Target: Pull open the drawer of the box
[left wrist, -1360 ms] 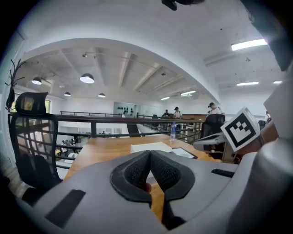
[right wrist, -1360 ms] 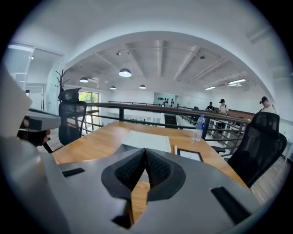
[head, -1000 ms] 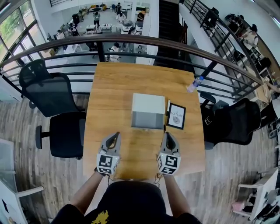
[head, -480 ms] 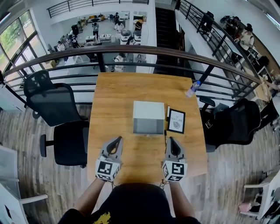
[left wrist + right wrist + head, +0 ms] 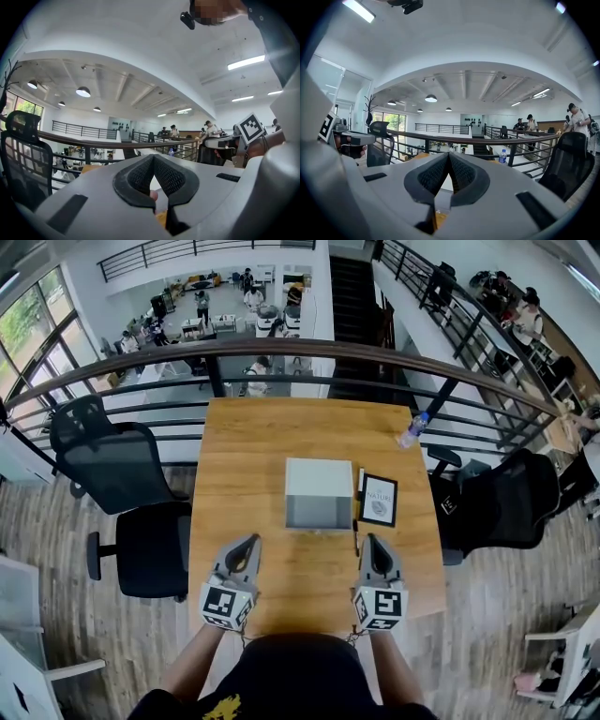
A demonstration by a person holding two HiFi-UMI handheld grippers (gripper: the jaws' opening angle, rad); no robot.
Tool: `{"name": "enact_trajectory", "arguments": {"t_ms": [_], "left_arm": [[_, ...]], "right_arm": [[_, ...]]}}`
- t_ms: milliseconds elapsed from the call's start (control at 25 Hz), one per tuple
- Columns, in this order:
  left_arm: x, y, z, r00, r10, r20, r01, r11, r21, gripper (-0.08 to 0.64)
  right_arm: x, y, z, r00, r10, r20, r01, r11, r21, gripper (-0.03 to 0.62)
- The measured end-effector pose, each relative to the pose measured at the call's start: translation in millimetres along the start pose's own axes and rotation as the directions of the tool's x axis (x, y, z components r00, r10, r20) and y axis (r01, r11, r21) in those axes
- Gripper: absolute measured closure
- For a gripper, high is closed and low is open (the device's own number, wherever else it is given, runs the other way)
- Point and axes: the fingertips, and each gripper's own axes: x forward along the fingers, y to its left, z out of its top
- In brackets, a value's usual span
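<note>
The box (image 5: 319, 486) is a white cube standing at the middle of the wooden table (image 5: 244, 437). Its grey front face (image 5: 319, 513) is turned toward me and sits flush. My left gripper (image 5: 251, 541) hovers near the front edge, left of the box and well short of it, jaws together and empty. My right gripper (image 5: 372, 540) mirrors it on the right, also short of the box. In the left gripper view the pads (image 5: 153, 157) meet at the tip. In the right gripper view the gripper (image 5: 448, 155) is likewise shut, hiding most of the box.
A framed card (image 5: 379, 500) lies just right of the box. A water bottle (image 5: 412, 430) stands at the table's far right edge. A curved railing (image 5: 281, 332) runs behind the table. Black office chairs stand at the left (image 5: 103, 451) and right (image 5: 502, 498).
Both grippers have risen a little and sit slightly lower in the head view, nearer the table's front edge. Their jaws stay shut. The box has not moved.
</note>
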Motion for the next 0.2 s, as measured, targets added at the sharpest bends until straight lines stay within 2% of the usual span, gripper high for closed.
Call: {"name": "enact_trajectory", "arguments": {"t_ms": [200], "left_arm": [[1.1, 3.8, -5.5, 1.000, -0.009, -0.006, 0.009, 1.000, -0.017, 0.551]], "right_arm": [[3.2, 0.2, -2.6, 1.000, -0.004, -0.006, 0.004, 1.000, -0.002, 0.598]]}}
